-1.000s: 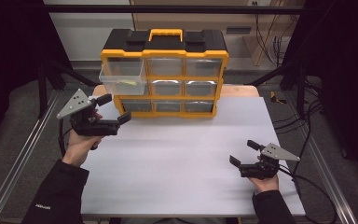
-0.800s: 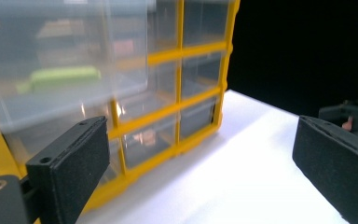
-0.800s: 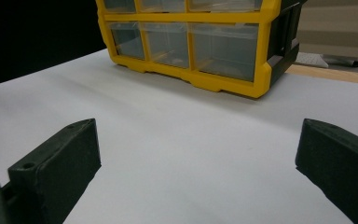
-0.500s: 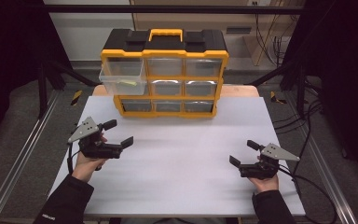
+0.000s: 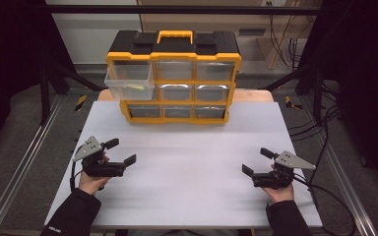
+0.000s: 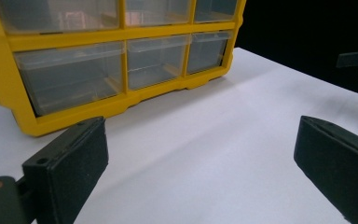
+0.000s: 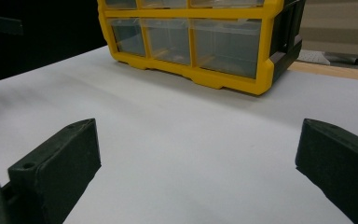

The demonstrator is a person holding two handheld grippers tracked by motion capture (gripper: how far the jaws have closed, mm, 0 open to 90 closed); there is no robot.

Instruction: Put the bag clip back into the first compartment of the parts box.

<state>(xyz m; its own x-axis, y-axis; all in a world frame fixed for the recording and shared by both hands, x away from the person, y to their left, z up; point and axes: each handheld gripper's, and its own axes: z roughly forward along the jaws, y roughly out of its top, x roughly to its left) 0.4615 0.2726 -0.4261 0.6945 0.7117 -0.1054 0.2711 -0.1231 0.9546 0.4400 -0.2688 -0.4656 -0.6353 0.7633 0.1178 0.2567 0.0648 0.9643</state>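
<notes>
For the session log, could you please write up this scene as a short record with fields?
Setting: white table
Main object: yellow drawer organizer at the table's far edge
Drawer state: top-left drawer pulled out; the others look pushed in
Drawer contents: something small and yellowish, too small to identify
Left claw: open, empty, low over the table
Right claw: open, empty, low over the table

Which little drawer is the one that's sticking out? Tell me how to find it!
Find the big yellow and black drawer box at the back of the white table. Look at its top row, left end. That clear drawer is pulled out toward you, with something small and yellowish inside; all its neighbours are pushed in.
</notes>
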